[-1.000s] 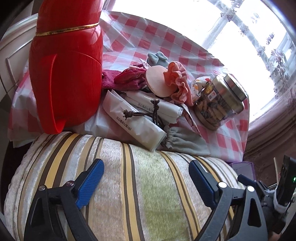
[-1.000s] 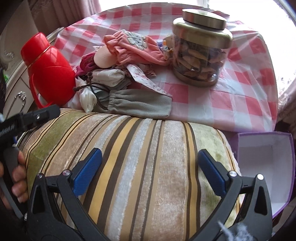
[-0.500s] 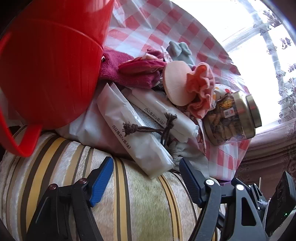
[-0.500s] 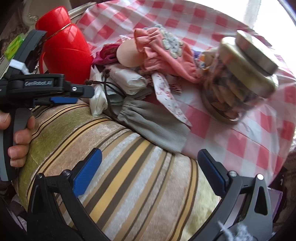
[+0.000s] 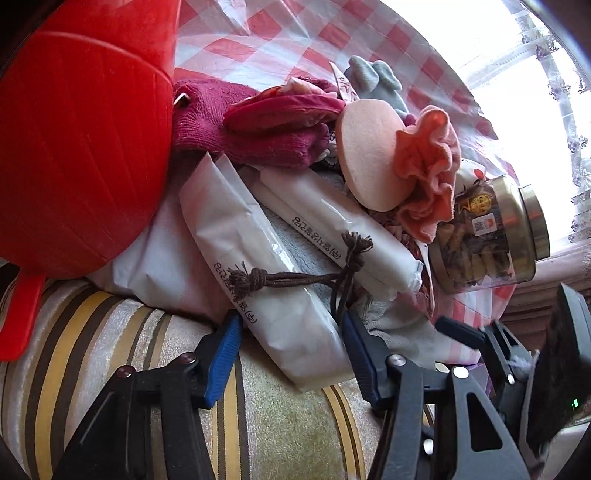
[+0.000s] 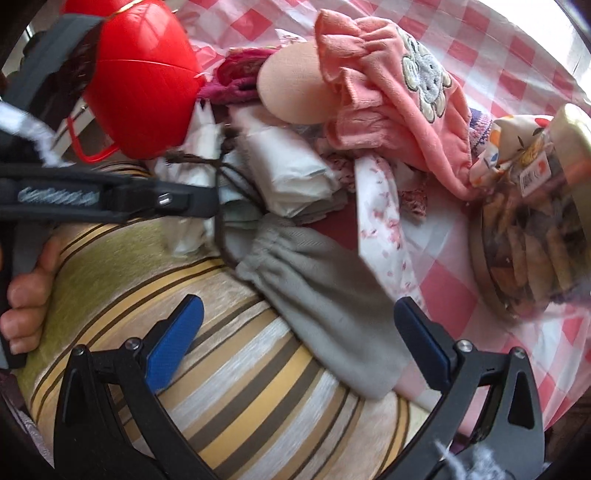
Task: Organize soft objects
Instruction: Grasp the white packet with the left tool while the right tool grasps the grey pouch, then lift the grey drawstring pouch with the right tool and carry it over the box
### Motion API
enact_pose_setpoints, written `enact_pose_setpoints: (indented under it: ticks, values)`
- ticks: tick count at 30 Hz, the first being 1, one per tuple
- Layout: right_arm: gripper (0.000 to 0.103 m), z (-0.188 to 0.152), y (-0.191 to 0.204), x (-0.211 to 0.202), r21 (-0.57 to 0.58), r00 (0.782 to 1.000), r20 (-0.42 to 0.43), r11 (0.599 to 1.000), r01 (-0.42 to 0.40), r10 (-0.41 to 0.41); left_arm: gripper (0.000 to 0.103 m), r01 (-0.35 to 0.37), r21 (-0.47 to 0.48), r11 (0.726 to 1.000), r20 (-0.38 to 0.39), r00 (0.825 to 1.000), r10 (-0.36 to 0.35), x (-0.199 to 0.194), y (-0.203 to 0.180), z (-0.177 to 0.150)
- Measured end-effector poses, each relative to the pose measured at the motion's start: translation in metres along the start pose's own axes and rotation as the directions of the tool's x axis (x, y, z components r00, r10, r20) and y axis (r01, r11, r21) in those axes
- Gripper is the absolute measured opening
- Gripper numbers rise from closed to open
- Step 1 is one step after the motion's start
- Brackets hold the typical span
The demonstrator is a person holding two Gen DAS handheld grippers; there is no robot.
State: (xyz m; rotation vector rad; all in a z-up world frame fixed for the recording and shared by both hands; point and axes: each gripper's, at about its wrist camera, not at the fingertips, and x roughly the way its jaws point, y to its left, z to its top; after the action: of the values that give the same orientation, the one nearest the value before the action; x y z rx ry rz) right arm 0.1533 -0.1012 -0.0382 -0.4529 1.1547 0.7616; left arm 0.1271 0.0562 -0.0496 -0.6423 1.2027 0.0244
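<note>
A heap of soft things lies on the checked tablecloth (image 5: 280,33): white wrapped packets (image 5: 258,258), a grey drawstring pouch (image 6: 325,295), magenta knitwear (image 5: 266,136), a round peach sponge (image 5: 373,158) and a pink frilled garment (image 6: 399,96). My left gripper (image 5: 290,341) is open, its fingers on either side of the near end of a white packet. My right gripper (image 6: 295,339) is open above the striped cushion (image 6: 240,387), with the grey pouch's end between its fingers.
A red plastic jug (image 5: 74,140) stands at the left of the heap. A gold-lidded glass jar of snacks (image 5: 491,240) stands at the right. The striped cushion (image 5: 110,369) fills the foreground. The left gripper's body (image 6: 110,195) crosses the right wrist view.
Both grippers have moved forward over the cushion toward the heap. The left gripper's fingers have narrowed around the white packet's end. The right gripper now reaches the grey pouch.
</note>
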Motion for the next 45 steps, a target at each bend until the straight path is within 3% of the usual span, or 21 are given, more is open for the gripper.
enact_pose_setpoints:
  ticks: [10, 12, 15, 17, 19, 20, 23, 28, 34, 36, 38, 41, 43, 45]
  values:
    - [0.102, 0.016, -0.015, 0.037, -0.007, 0.996, -0.078, 0.999, 0.038, -0.038, 0.04, 0.074, 0.004, 0.997, 0.027, 0.997, -0.074, -0.018, 0.002, -0.014]
    - [0.094, 0.014, -0.025, 0.042, 0.011, 0.994, -0.103, 1.0, 0.021, -0.019, 0.037, 0.088, 0.008, 0.996, 0.037, 0.995, -0.088, -0.023, 0.0, -0.018]
    - [0.071, 0.014, -0.03, 0.042, 0.01, 0.994, -0.1, 0.999, 0.036, -0.035, 0.034, 0.098, 0.023, 0.995, 0.05, 0.994, -0.099, -0.03, -0.001, -0.024]
    - [0.042, 0.008, -0.032, 0.034, 0.035, 0.995, -0.097, 0.999, 0.018, -0.014, 0.032, 0.101, 0.033, 0.994, 0.059, 0.993, -0.103, -0.035, -0.001, -0.028]
    - [0.031, 0.005, -0.038, 0.025, 0.066, 0.996, -0.086, 0.998, -0.011, 0.016, 0.029, 0.108, 0.034, 0.994, 0.068, 0.992, -0.11, -0.038, -0.002, -0.031]
    - [0.027, 0.007, -0.043, 0.022, 0.069, 0.997, -0.077, 0.998, -0.011, 0.016, 0.017, 0.113, 0.033, 0.993, 0.074, 0.991, -0.115, -0.039, -0.003, -0.032]
    - [0.019, -0.001, -0.045, 0.01, 0.097, 0.999, -0.044, 0.995, -0.006, 0.01, 0.015, 0.128, 0.04, 0.991, 0.087, 0.988, -0.131, -0.043, -0.002, -0.036]
    - [0.018, -0.014, -0.055, -0.014, 0.17, 1.0, 0.009, 0.985, -0.006, 0.004, 0.015, 0.127, 0.053, 0.991, 0.098, 0.987, -0.131, -0.046, -0.002, -0.037]
    - [0.018, -0.026, -0.056, -0.038, 0.195, 1.0, 0.002, 0.981, -0.01, 0.01, 0.015, 0.127, 0.059, 0.99, 0.103, 0.986, -0.132, -0.047, -0.002, -0.039]
    - [0.027, -0.038, -0.046, -0.039, 0.181, 1.0, -0.029, 0.983, 0.005, 0.0, 0.015, 0.126, 0.065, 0.99, 0.103, 0.986, -0.133, -0.047, -0.003, -0.04]
    - [0.068, -0.042, -0.046, -0.045, 0.193, 0.998, -0.034, 0.979, 0.066, -0.061, 0.015, 0.127, 0.068, 0.99, 0.103, 0.986, -0.133, -0.047, -0.005, -0.04]
    - [0.072, -0.049, -0.039, -0.07, 0.186, 0.996, 0.02, 0.979, 0.08, -0.085, 0.015, 0.132, 0.068, 0.989, 0.103, 0.985, -0.139, -0.047, -0.005, -0.041]
    - [0.072, -0.047, -0.026, -0.09, 0.128, 0.994, 0.091, 0.991, 0.046, -0.058, 0.014, 0.138, 0.069, 0.988, 0.104, 0.984, -0.145, -0.047, -0.004, -0.042]
    - [0.072, -0.039, -0.011, -0.092, 0.053, 0.993, 0.094, 0.996, 0.069, -0.074, 0.014, 0.144, 0.072, 0.987, 0.103, 0.983, -0.151, -0.048, -0.003, -0.043]
